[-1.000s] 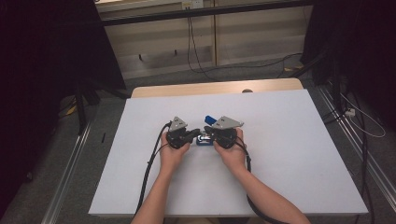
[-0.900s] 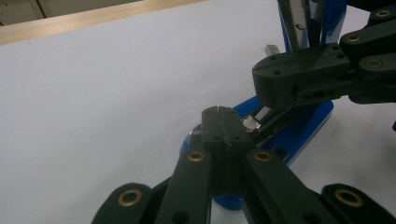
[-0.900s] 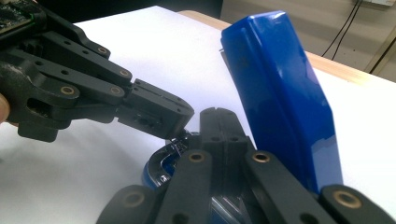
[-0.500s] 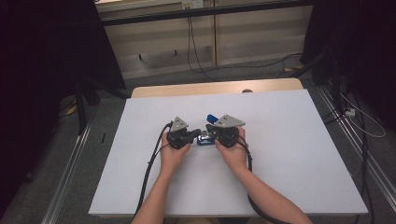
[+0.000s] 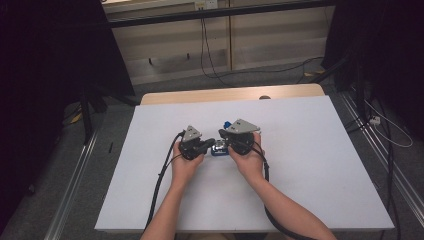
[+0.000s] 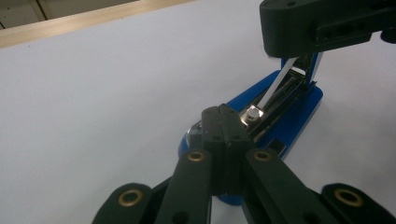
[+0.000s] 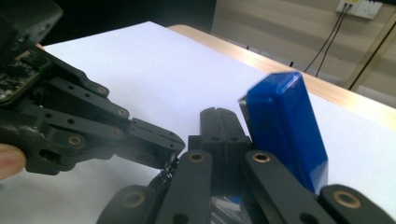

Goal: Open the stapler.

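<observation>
With both tools clenched empty, your left tool [image 6: 224, 122] presses the stapler [image 6: 280, 116] base just ahead while your right tool [image 7: 218, 122] props its lid [image 7: 285, 126]; a slip snaps it shut.

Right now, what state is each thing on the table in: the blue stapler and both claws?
Blue plastic stapler: hinged open, top arm raised, metal staple channel exposed, base flat on the white table.
Left claw: shut, tips resting at the stapler's front end.
Right claw: shut, beside the raised top arm.
</observation>
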`<state>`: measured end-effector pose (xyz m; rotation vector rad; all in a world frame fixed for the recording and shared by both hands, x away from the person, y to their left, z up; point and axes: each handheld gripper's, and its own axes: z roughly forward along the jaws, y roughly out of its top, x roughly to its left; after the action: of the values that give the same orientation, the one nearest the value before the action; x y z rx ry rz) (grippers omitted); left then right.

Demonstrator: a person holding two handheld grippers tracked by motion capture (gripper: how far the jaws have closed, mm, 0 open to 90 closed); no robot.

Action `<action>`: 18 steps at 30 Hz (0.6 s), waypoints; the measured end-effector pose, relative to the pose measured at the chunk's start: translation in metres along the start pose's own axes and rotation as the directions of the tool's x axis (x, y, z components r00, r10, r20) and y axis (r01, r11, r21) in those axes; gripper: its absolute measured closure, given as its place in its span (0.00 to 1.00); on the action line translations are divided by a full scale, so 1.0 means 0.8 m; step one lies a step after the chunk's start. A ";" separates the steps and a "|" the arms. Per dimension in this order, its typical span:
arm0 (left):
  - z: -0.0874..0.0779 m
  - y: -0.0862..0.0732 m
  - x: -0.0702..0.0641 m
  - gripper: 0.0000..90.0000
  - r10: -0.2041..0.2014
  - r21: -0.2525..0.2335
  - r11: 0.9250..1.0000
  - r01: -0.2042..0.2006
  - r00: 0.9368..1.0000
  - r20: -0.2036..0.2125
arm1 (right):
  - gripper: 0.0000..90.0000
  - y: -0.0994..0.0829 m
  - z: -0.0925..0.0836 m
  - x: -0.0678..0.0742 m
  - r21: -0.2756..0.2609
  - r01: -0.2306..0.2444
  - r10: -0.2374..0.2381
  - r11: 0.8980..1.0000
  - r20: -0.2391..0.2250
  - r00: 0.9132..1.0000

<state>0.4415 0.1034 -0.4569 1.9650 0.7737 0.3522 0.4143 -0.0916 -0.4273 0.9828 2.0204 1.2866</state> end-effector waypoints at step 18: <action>0.000 0.000 0.001 1.00 0.002 0.003 1.000 -0.002 1.000 0.003 | 1.00 0.009 -0.018 -0.017 -0.005 -0.012 0.012 1.000 0.043 0.999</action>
<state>0.4421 0.1036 -0.4566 1.9685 0.7706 0.3500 0.4132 -0.1077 -0.4139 1.0134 1.9816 1.2653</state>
